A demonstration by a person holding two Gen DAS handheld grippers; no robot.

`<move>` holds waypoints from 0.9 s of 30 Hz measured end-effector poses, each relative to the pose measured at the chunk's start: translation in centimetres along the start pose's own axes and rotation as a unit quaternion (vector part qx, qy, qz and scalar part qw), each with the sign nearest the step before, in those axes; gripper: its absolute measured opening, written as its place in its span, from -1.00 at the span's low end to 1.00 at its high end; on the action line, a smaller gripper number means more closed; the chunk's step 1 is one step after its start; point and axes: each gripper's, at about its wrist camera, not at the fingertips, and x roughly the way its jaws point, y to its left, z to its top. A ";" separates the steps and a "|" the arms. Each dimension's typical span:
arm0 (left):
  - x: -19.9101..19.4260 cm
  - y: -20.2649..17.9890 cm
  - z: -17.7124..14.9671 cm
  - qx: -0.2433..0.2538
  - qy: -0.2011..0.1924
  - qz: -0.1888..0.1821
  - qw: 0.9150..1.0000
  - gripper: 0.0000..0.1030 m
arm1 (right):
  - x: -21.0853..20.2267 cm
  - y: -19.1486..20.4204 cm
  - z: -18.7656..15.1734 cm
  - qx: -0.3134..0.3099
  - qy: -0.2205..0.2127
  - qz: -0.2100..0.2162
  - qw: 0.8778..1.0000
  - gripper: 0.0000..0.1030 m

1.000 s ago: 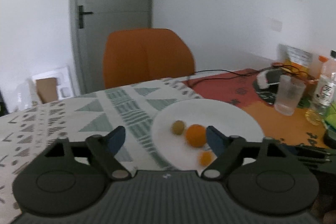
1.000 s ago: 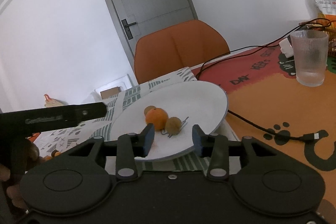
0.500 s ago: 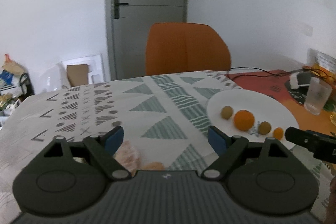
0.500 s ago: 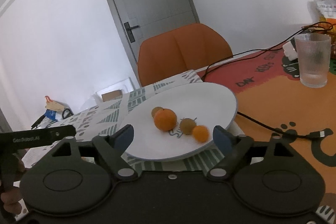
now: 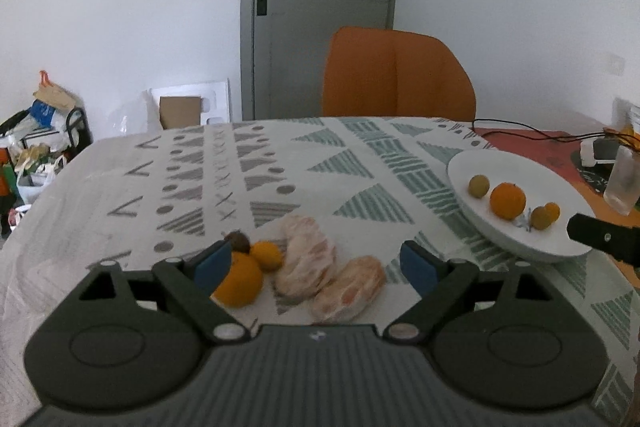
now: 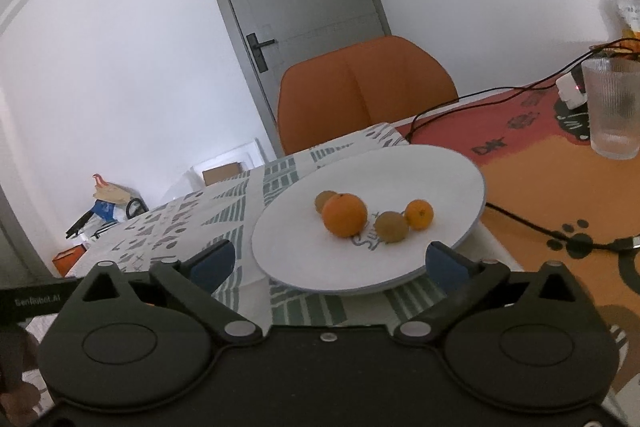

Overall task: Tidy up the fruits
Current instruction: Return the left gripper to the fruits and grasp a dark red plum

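Over the tabletop (image 5: 328,163), both tongs, left (image 5: 316,263) and right (image 6: 328,261), are held spread apart and empty, each having just been opening, the right before the white plate (image 6: 440,171).

Soft, even, rather dim daylight fills both views, with a cool grey cast and only faint shadows. Fisheye bending curves the door (image 6: 296,7) and walls toward the edges, and the corners darken. Fine detail is slightly soft throughout; no glare.

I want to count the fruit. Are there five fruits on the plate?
No, the plate holds four: a big orange, a small orange and two greenish-brown fruits.
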 end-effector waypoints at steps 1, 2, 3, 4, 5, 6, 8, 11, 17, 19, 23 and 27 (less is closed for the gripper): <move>-0.1 0.2 -0.2 0.000 0.001 0.000 1.000 0.75 | 0.0 0.2 -0.1 -0.001 0.002 0.000 1.000 1.00; -0.1 0.2 -0.5 0.000 0.002 0.000 1.000 0.75 | 0.1 0.4 -0.1 -0.002 0.003 0.001 1.000 1.00; -0.1 0.3 -0.7 0.001 0.003 0.000 1.000 0.75 | 0.1 0.6 -0.2 -0.004 0.005 0.003 1.000 1.00; -0.1 0.4 -0.9 0.002 0.004 0.000 1.000 0.75 | 0.1 0.8 -0.3 -0.006 0.006 0.004 1.000 1.00; -0.1 0.5 -1.1 0.001 0.005 -0.001 1.000 0.75 | 0.1 1.1 -0.4 -0.009 0.007 0.006 1.000 1.00; -0.1 0.7 -1.2 0.000 0.006 -0.001 1.000 0.75 | 0.1 1.3 -0.4 -0.011 0.009 0.007 1.000 1.00; -0.1 1.0 -1.6 -0.004 0.009 -0.002 1.000 0.74 | 0.2 1.8 -0.5 -0.013 0.012 0.012 1.000 1.00; 0.0 1.4 -2.1 -0.009 0.016 -0.008 1.000 0.71 | 0.2 2.5 -0.6 -0.022 0.014 0.019 0.999 1.00; 0.2 1.8 -3.0 -0.015 0.020 -0.017 1.000 0.67 | 0.4 4.2 -0.7 -0.042 0.017 0.032 0.998 1.00; 0.3 1.9 -3.3 -0.017 0.022 -0.020 0.999 0.60 | 0.6 4.7 -0.8 -0.047 0.017 0.036 0.998 1.00; 1.0 2.2 -3.8 -0.022 0.029 -0.022 0.999 0.28 | 1.0 5.6 -1.1 -0.056 0.025 0.044 0.997 1.00; 1.4 2.9 -4.0 -0.032 0.033 -0.026 0.999 -0.39 | 1.5 6.5 -1.4 -0.066 0.034 0.050 0.996 1.00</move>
